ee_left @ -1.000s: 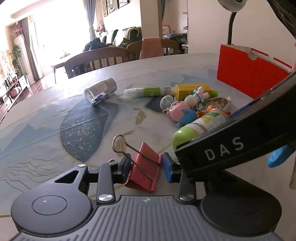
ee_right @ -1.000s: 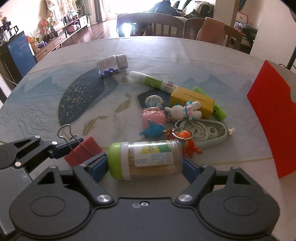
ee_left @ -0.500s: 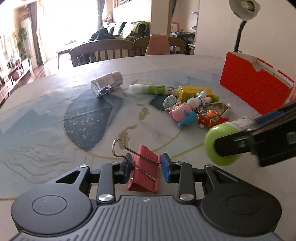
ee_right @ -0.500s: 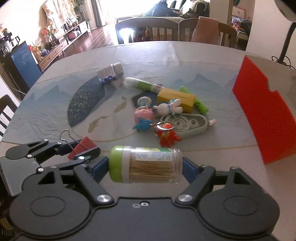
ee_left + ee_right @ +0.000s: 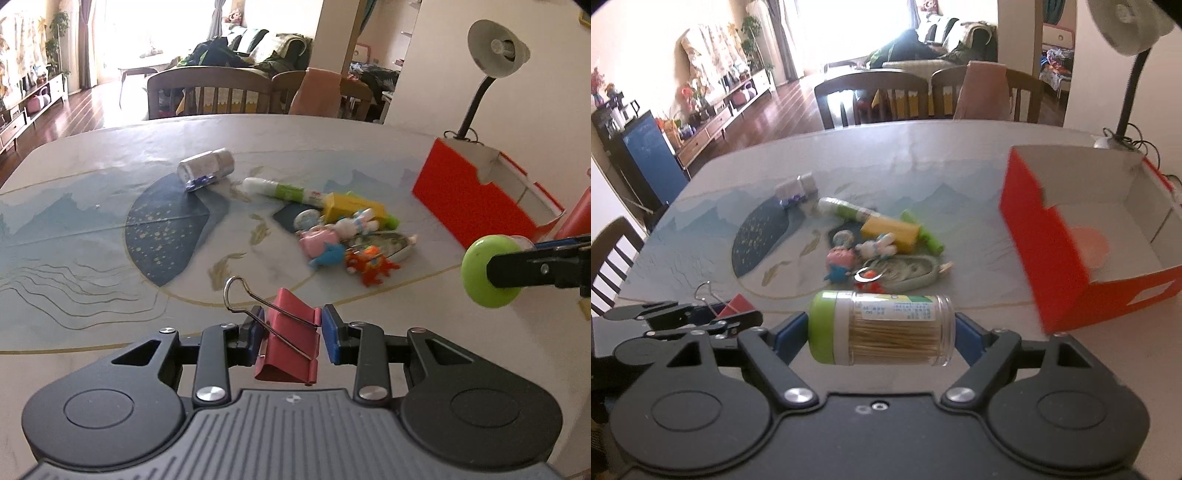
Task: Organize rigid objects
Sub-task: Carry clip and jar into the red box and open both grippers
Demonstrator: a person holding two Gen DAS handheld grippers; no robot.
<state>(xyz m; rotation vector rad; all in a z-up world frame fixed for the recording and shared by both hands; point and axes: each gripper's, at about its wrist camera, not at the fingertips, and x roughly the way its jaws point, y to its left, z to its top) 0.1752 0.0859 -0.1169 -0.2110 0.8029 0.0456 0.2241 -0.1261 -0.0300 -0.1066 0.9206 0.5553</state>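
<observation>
Right wrist view: your right gripper [image 5: 881, 332] clamps a clear toothpick jar with a green lid [image 5: 879, 326] end to end at centre frame, seemingly for the open red cardboard box [image 5: 1082, 240] at right, while your left gripper [image 5: 290, 334] pinches a red binder clip [image 5: 290, 343], likely bound there too.

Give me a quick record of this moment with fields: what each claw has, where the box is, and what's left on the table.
left claw: shut on red binder clip, held above the table
right claw: shut on toothpick jar, gripped end to end, lying sideways, green lid toward the left claw
red box: open-topped, on the table's right side; only part of its inside shows
left on table: small clear bottle, glue stick, yellow box, pile of small toys
behind box: desk lamp
</observation>
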